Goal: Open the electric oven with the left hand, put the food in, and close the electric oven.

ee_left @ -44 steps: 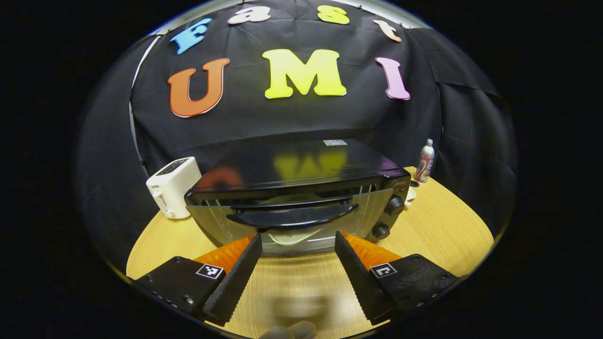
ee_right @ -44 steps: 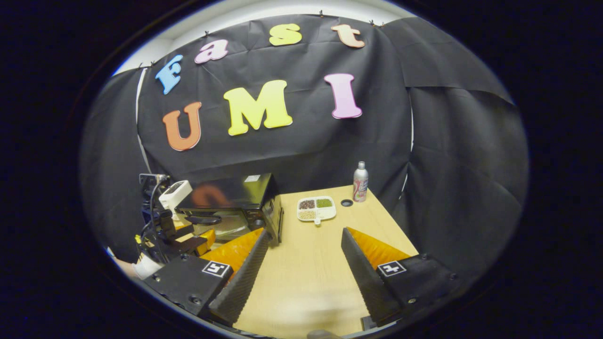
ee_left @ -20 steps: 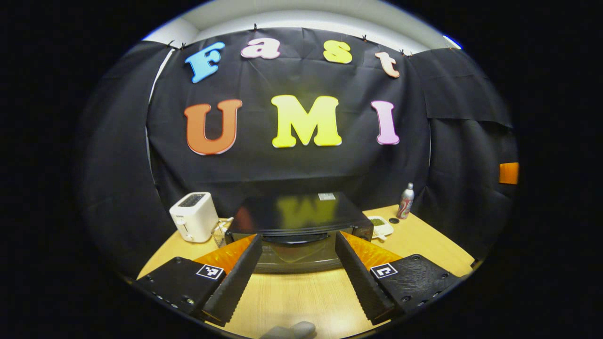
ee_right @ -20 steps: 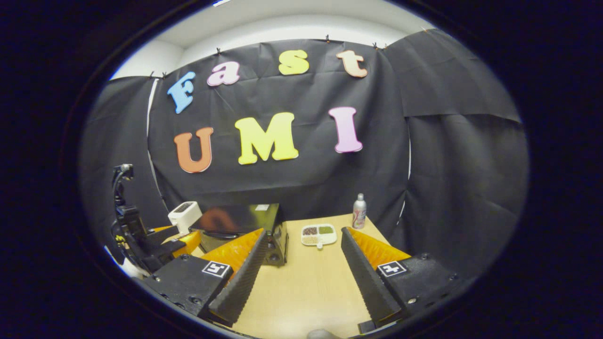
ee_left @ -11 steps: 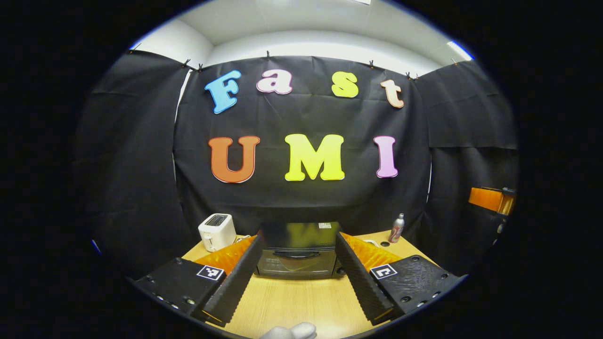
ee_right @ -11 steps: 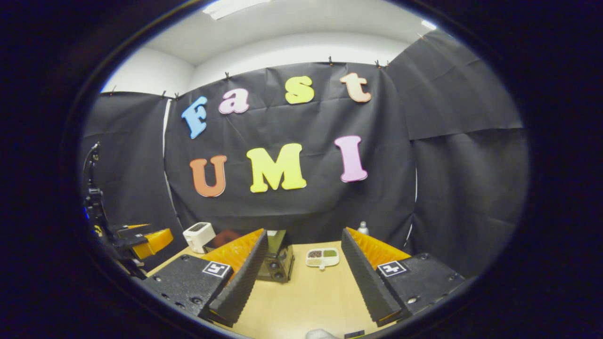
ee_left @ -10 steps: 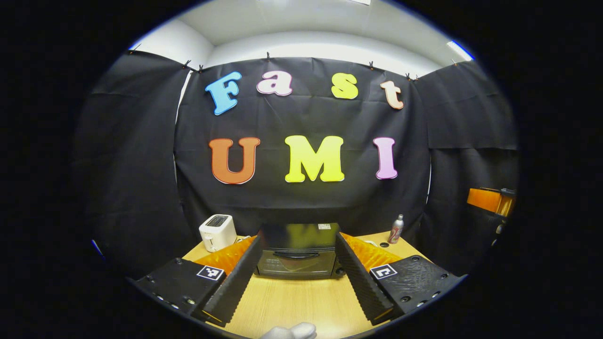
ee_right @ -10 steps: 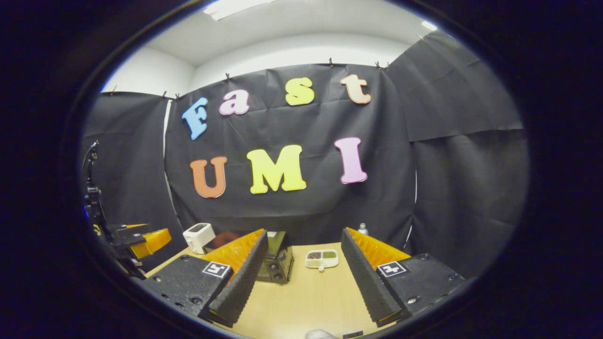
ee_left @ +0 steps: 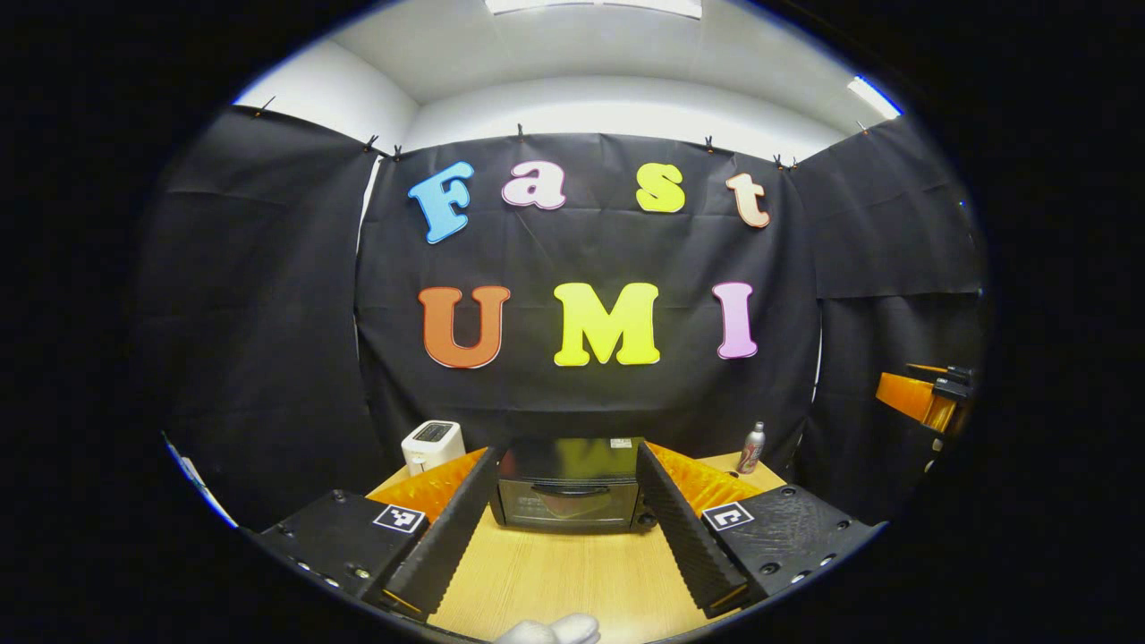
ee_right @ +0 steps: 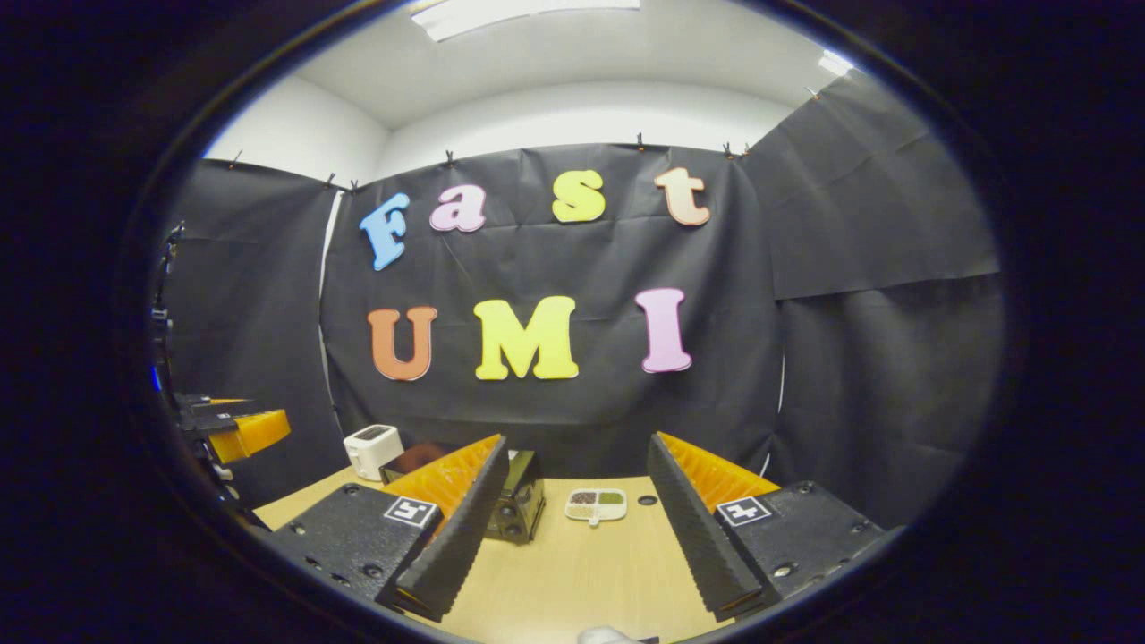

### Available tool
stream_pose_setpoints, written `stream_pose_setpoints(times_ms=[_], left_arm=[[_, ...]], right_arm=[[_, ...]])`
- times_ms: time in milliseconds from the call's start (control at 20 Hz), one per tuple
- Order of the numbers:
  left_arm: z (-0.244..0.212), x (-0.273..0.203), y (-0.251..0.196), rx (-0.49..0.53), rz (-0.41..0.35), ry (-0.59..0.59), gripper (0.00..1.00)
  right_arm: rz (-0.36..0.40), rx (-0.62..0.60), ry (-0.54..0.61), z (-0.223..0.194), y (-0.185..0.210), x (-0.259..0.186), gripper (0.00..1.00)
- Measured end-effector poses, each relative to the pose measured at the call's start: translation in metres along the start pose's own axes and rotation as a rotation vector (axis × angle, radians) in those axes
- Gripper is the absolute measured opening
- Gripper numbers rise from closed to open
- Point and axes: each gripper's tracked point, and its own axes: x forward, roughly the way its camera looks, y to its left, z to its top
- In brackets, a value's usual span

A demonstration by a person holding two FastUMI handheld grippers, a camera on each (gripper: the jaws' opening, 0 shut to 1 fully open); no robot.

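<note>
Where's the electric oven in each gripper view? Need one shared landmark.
Left gripper view: electric oven sits bottom centre, door facing the camera, framed between the tongs.
Right gripper view: it sits lower left of centre, partly behind one finger.
Shared landmark: white toaster to its left.

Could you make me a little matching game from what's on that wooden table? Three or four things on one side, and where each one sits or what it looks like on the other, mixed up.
Things:
1. toaster
2. electric oven
3. bottle
4. divided tray

Descriptions:
A. black box in the middle of the table, door shut
B. white, holds small heaps of brown, green and pale food
C. white, at the table's far left corner
D. slim and upright, at the table's far right by the cloth wall

Pairs: 1-C, 2-A, 3-D, 4-B
</note>
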Motion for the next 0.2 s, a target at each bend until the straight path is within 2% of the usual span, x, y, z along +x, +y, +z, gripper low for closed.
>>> stream_pose_setpoints(times_ms=[50,200], left_arm=[[-0.0005,-0.0027,0.0013,0.003,0.007,-0.002,0.97],[0.0,-0.0068,-0.0016,0.007,0.008,-0.003,0.96]], right_arm=[[-0.001,-0.001,-0.001,-0.0027,-0.0019,-0.0038,0.96],[-0.012,-0.004,0.008,-0.0094,-0.0083,-0.0125,0.96]])
